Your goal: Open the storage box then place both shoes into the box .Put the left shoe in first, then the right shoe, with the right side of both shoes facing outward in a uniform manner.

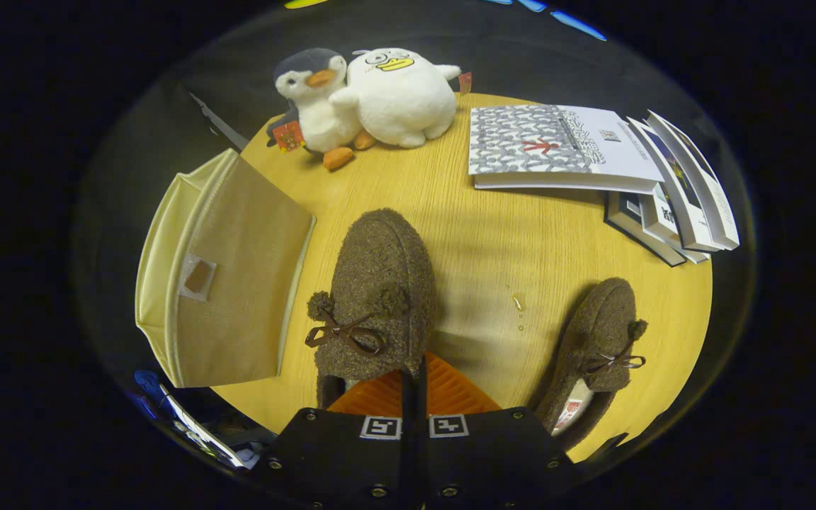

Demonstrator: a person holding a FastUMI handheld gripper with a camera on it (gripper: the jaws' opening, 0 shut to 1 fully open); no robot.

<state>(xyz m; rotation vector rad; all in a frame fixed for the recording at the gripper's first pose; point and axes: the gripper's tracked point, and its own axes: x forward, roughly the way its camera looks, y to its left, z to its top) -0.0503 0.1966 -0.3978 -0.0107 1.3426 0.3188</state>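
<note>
The hand-held gripper [414,386] sits low over a round wooden surface [479,234], its two orange fingers [450,393] drawn almost together with only a thin dark slit between them. The heel edge of a brown fuzzy shoe [380,297] appears to be pinched in that slit, though the contact itself is partly hidden, so the grip looks closed on the shoe rather than plainly proven. This shoe stretches straight ahead of the fingers, toe pointing away, with two small pompoms and a thin brown ribbon bow across its top. A second matching shoe [596,347] lies on the surface to the right of the fingers, well apart from the first, its toe also pointing away and its pale inner lining showing at the heel end. To the left of the fingers and a little ahead stands the beige fabric storage box [167,234], its flat lid panel [238,283] swung open and lying beside the held shoe, a small clear label pocket on it. Far beyond the fingers, at the surface's far edge, a penguin plush [312,99] leans against a white duck plush [397,95]. Ahead and to the right, a stack of books [592,152] lies fanned out on the surface.
</note>
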